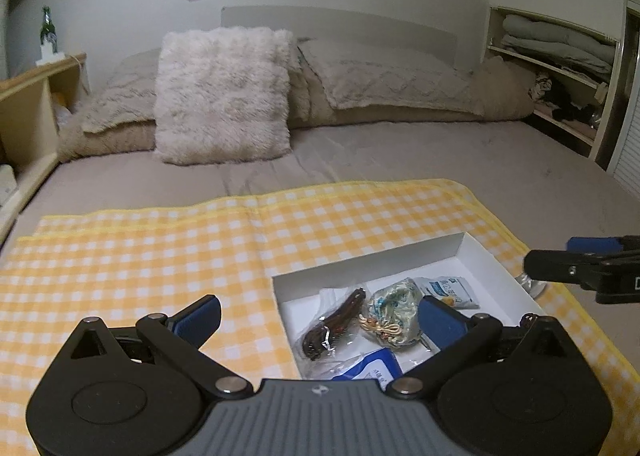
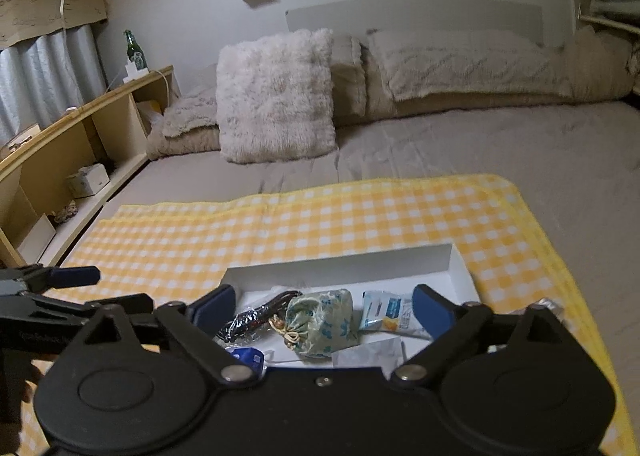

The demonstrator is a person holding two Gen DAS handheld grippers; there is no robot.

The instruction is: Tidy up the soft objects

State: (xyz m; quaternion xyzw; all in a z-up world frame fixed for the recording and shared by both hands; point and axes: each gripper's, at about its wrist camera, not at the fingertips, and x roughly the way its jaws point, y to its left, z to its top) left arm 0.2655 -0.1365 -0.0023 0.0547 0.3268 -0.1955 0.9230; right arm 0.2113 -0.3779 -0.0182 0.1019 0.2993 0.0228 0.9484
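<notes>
A white shallow box (image 1: 372, 260) (image 2: 340, 262) lies on a yellow checked cloth (image 1: 140, 248) (image 2: 280, 224) on the bed. In it are a green drawstring pouch (image 1: 394, 312) (image 2: 324, 322), a dark cord in clear wrap (image 1: 332, 324) (image 2: 256, 320), a blue and white sachet (image 1: 448, 290) (image 2: 386, 310) and a blue packet (image 1: 376, 366) (image 2: 248, 358). My left gripper (image 1: 320, 316) is open, empty, over the box's left edge. My right gripper (image 2: 324, 306) is open, empty, over the box; it also shows in the left wrist view (image 1: 580, 256).
A fluffy white cushion (image 1: 224, 96) (image 2: 276, 96) leans on beige pillows (image 1: 384, 76) (image 2: 460, 64) at the bed's head. A wooden shelf (image 1: 28, 112) (image 2: 60, 160) with a green bottle (image 1: 48, 30) (image 2: 134, 50) runs along the left. Shelves with folded bedding (image 1: 556, 40) stand at right.
</notes>
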